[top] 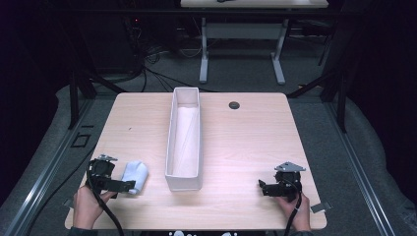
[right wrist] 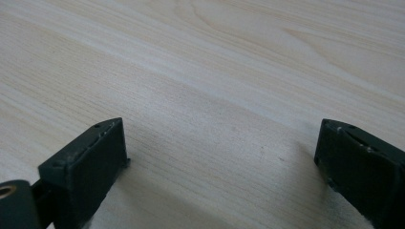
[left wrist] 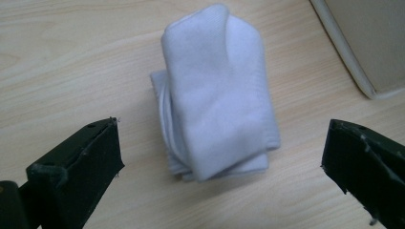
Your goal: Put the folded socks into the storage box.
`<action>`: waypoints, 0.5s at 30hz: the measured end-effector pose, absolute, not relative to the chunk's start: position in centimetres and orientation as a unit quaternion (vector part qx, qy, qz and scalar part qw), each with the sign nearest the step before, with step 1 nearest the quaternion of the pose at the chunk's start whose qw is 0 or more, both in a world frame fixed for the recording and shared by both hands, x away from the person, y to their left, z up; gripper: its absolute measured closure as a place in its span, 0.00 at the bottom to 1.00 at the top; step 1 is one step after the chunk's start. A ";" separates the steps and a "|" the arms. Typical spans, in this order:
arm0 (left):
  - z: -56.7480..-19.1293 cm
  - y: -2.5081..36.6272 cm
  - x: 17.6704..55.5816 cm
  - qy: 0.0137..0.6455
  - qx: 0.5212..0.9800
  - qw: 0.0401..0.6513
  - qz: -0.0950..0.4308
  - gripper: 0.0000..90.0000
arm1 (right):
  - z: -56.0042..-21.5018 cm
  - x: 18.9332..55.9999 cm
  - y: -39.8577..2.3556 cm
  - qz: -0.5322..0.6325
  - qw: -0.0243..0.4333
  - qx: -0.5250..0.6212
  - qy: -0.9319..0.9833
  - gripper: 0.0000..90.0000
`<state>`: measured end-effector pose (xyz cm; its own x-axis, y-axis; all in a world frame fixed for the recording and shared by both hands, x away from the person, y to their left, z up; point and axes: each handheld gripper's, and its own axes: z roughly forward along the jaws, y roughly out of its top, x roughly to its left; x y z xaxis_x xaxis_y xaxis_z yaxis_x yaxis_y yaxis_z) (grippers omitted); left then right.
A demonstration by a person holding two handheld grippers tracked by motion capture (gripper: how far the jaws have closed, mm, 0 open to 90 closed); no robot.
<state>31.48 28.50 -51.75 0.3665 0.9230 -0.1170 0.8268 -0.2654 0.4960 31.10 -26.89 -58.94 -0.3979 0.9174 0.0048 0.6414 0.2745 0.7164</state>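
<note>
Sock bundle ahead of spread left claw, long bin beyond.

Nearest: left claw spread wide, pinching nothing, aimed at folded white sock bundle lying on worktop just left of bin. Soft, light, squashy by the look; best pinched across its thick middle fold. Right claw likewise spread over bare wood. Farther off: white fabric bin, apparently empty, though interior unclear.
</note>
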 end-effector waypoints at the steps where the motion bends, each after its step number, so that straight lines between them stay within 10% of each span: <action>1: -51.8 28.4 31.7 0.554 0.790 0.244 0.097 0.00 | -58.9 31.1 -26.9 0.326 0.211 0.506 0.770 0.03; 15: -53.7 27.2 34.8 0.562 0.799 0.206 0.049 0.01 | -58.9 31.1 -26.9 0.326 0.211 0.506 0.770 0.03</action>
